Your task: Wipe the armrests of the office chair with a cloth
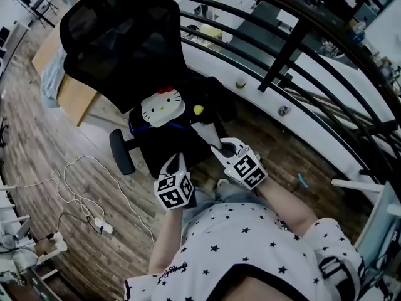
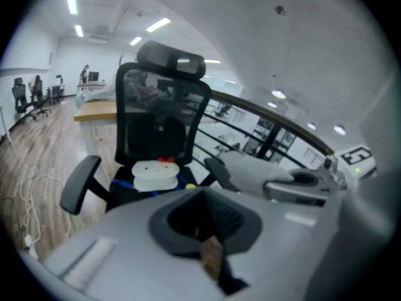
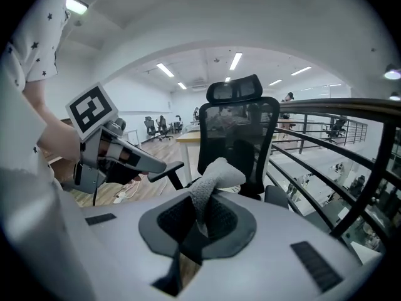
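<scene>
So, cloth point(image 3: 216, 175) pinched in our right gripper point(image 3: 202, 218), left gripper point(image 2: 203, 221) closed empty, we've both armrests point(image 1: 121, 151) to wipe

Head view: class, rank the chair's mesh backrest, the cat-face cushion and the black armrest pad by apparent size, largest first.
1. mesh backrest
2. cat-face cushion
3. armrest pad, narrower than the cushion though similarly long

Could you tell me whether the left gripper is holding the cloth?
No, the cloth is pinched in the right gripper, while the left gripper holds nothing.
</scene>
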A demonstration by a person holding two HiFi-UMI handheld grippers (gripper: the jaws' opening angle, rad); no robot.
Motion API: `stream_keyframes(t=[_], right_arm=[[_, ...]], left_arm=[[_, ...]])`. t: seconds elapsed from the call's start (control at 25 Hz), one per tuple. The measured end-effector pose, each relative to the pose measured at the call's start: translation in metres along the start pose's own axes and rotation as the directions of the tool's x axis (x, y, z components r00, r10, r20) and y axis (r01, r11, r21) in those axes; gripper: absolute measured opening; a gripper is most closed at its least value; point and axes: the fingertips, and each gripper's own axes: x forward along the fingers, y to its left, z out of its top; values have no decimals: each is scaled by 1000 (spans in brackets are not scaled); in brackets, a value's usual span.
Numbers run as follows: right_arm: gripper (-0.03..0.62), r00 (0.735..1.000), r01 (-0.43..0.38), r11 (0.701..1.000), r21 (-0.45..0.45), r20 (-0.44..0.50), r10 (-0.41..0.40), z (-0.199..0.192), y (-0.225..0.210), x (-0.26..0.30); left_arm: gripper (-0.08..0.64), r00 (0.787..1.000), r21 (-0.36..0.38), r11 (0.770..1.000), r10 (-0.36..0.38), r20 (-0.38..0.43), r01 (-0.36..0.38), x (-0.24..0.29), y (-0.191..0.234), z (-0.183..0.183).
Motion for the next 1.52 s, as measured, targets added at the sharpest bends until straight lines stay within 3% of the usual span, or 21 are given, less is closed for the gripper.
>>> stream_keyframes(t=[0.4, 0.72, 1.52], right_arm=[[28, 990, 133, 987, 96, 35, -137, -12, -43, -53], [28, 975, 210, 968, 139, 41, -218, -13, -70, -68], [28, 973, 230, 967, 113, -1, -231, 8, -151, -1]], left_arm=[[6, 998, 39, 997, -68, -1, 68, 12, -55, 16], [6, 995, 38, 995, -93, -20, 94, 20, -65, 11], [6, 993, 9, 996, -92, -67, 93, 78, -26, 33]])
